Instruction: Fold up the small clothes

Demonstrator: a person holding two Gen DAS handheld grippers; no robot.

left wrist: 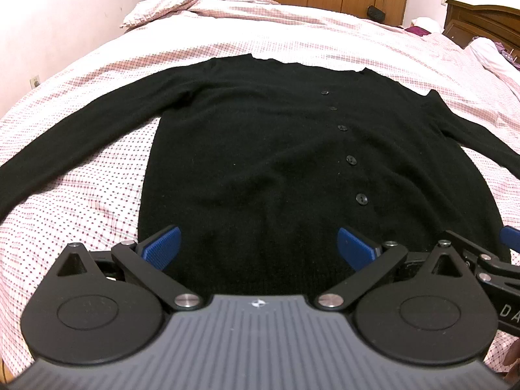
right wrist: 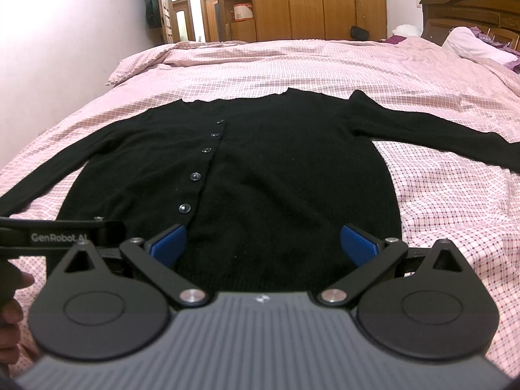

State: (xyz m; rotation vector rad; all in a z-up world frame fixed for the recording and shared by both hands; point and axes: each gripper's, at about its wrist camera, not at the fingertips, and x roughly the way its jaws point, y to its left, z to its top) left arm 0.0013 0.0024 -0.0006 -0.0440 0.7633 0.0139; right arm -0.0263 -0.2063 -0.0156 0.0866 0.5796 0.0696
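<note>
A black buttoned cardigan lies flat and face up on the bed, sleeves spread out to both sides, hem nearest me. It also shows in the right wrist view. My left gripper is open and empty, just above the left half of the hem. My right gripper is open and empty, just above the right half of the hem. The right gripper's arm shows at the right edge of the left wrist view. The left gripper's body shows at the left of the right wrist view.
The bed has a pink checked cover, also in the right wrist view. Pillows and a dark wooden headboard are at the far right. A wooden wardrobe stands behind the bed.
</note>
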